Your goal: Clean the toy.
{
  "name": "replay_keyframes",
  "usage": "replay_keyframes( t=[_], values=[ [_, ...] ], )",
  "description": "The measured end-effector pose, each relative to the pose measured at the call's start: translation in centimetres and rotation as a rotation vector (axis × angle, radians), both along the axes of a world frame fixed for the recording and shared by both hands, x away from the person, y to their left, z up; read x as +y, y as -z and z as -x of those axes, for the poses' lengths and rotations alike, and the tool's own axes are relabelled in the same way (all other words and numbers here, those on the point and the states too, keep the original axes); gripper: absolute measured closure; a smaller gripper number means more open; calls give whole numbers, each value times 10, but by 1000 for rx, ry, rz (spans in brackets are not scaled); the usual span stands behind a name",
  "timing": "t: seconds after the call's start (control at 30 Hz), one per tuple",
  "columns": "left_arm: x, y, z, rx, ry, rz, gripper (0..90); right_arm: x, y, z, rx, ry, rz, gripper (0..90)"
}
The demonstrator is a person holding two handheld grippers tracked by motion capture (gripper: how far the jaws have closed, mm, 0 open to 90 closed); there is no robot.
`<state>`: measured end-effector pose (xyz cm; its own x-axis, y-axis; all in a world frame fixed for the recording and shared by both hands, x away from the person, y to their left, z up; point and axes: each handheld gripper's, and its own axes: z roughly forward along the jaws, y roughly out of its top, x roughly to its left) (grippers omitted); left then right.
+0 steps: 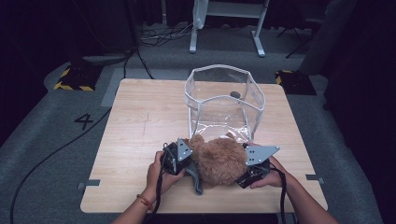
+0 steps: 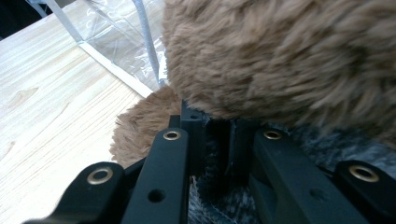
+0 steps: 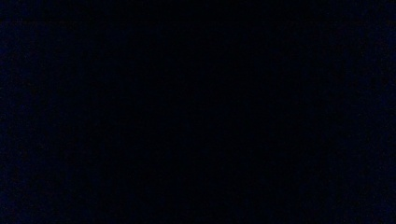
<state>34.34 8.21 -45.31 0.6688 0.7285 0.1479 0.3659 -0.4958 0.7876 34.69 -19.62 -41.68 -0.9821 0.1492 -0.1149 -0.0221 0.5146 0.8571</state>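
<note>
A brown plush toy point(image 1: 219, 161) with a grey fabric part point(image 1: 197, 179) lies near the table's front edge, just before a clear plastic bag point(image 1: 224, 100) that stands open. My left gripper point(image 1: 190, 162) is at the toy's left side. In the left gripper view its jaws point(image 2: 217, 135) stand close together, pinching the fur where the brown plush point(image 2: 280, 60) meets the grey fabric point(image 2: 327, 144). My right gripper point(image 1: 243, 171) presses into the toy's right side, its fingertips buried in fur. The right gripper view is black, so that gripper's jaws are hidden.
The wooden table point(image 1: 140, 121) has bare room to the left and behind the hands. A small dark thing point(image 1: 235, 94) lies inside the bag. Beyond the table are cables on the floor, a white desk frame point(image 1: 224, 28) and yellow-black striped blocks point(image 1: 74, 77).
</note>
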Motion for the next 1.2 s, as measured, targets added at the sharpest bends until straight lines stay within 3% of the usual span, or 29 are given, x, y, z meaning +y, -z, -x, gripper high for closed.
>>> replay_keyframes(
  t=[0.07, 0.2, 0.37, 0.43, 0.53, 0.73, 0.8, 0.93, 1.07, 1.13, 1.2],
  values=[
    [3, 0, -1, 3, 0, -5, 794, 0, 0, -2, -7, 21, -3, 379],
    [16, -1, 2, 8, 20, 35, 773, 0, -2, -2, -20, 48, -26, 512],
    [40, -10, 19, -4, 78, 84, 769, 0, -5, -7, 22, 104, -89, 544],
    [48, -15, 29, 1, 146, 130, 765, 0, -8, -9, 33, 128, -106, 545],
    [48, -23, 46, -5, 220, 149, 764, 5, -12, -12, 53, 161, -129, 546],
    [23, -33, 65, -29, 320, 160, 764, 18, -20, -21, 74, 219, -185, 550],
    [13, -39, 68, -49, 313, 155, 764, 23, -23, -23, 78, 237, -201, 553],
    [-3, -47, 72, -94, 357, 181, 764, 32, -30, -29, 73, 249, -218, 557],
    [-25, -50, 69, -147, 362, 141, 764, 38, -36, -35, 76, 251, -226, 559],
    [-39, -50, 66, -179, 353, 95, 765, 41, -38, -37, 82, 257, -229, 559],
    [-53, -46, 64, -241, 315, 16, 766, 42, -39, -39, 83, 259, -230, 560]
  ],
)
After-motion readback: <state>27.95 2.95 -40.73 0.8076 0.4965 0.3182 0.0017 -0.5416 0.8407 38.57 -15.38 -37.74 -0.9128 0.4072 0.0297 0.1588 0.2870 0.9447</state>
